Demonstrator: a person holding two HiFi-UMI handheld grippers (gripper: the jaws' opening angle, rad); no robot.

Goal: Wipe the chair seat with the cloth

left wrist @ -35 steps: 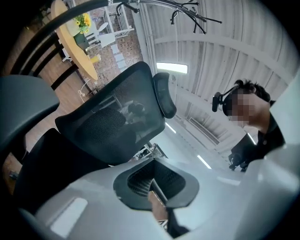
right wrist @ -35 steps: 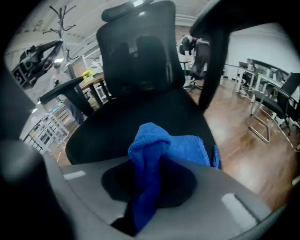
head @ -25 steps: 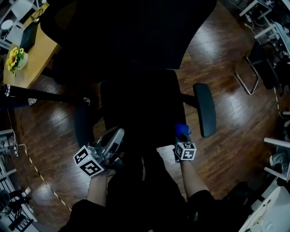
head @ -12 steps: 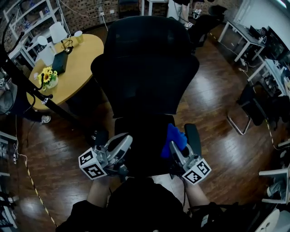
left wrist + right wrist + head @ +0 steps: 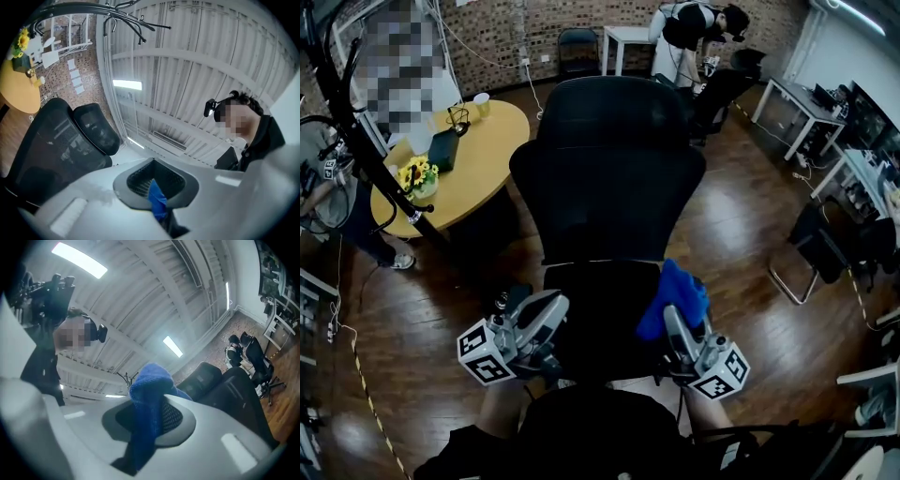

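Observation:
The black office chair stands in front of me in the head view, its mesh back [image 5: 609, 169] upright and its dark seat [image 5: 598, 314] between my grippers. My right gripper [image 5: 675, 317] is shut on a bunched blue cloth [image 5: 674, 293], held over the seat's right edge. In the right gripper view the blue cloth [image 5: 151, 401] fills the jaws and the gripper [image 5: 146, 430] points up at the ceiling. My left gripper [image 5: 549, 307] is at the seat's left edge, shut and tilted upward. A sliver of blue shows in the narrow slit of the left gripper [image 5: 157, 199].
A round wooden table [image 5: 478, 164] with yellow flowers [image 5: 416, 174] stands to the left behind the chair. A black pole [image 5: 370, 150] slants past it, beside a person [image 5: 333, 202]. Another person [image 5: 694, 26] stands at the back. Desks and chairs [image 5: 825, 239] line the right.
Both grippers have tilted upward, so their views now face the ceiling, not the chair. The right gripper has moved forward with the cloth. My head view has lifted.

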